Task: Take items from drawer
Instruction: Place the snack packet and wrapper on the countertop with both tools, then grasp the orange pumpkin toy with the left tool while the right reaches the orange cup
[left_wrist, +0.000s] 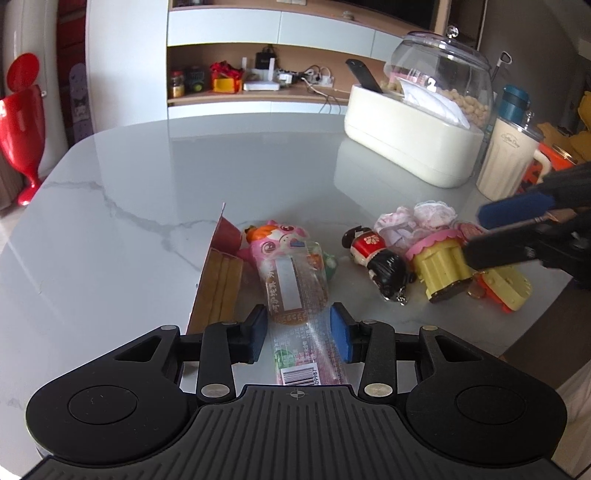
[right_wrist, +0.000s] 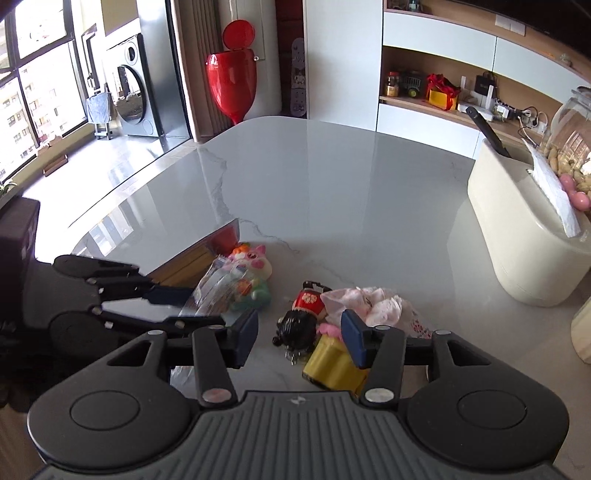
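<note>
Left gripper (left_wrist: 300, 334) over the near edge of the marble table (left_wrist: 184, 166), jaws partly spread around a clear snack packet (left_wrist: 297, 299); pads beside the wrapper, contact impossible to tell. Packet flat on the table, barcode end toward the camera, far end against a pink pig toy (left_wrist: 275, 242). Left of the packet, a red-and-tan box (left_wrist: 221, 284), tilted. Right of the packet, a doll (left_wrist: 376, 254) in red with black hair, lying down; beyond the doll, a yellow toy (left_wrist: 441, 267) and pink cloth (left_wrist: 413, 219). Right gripper (right_wrist: 300, 336) above doll and yellow toy, jaws spread, nothing pinched. No drawer in view. Farther back from the packet, a cream bin (left_wrist: 410, 147).
</note>
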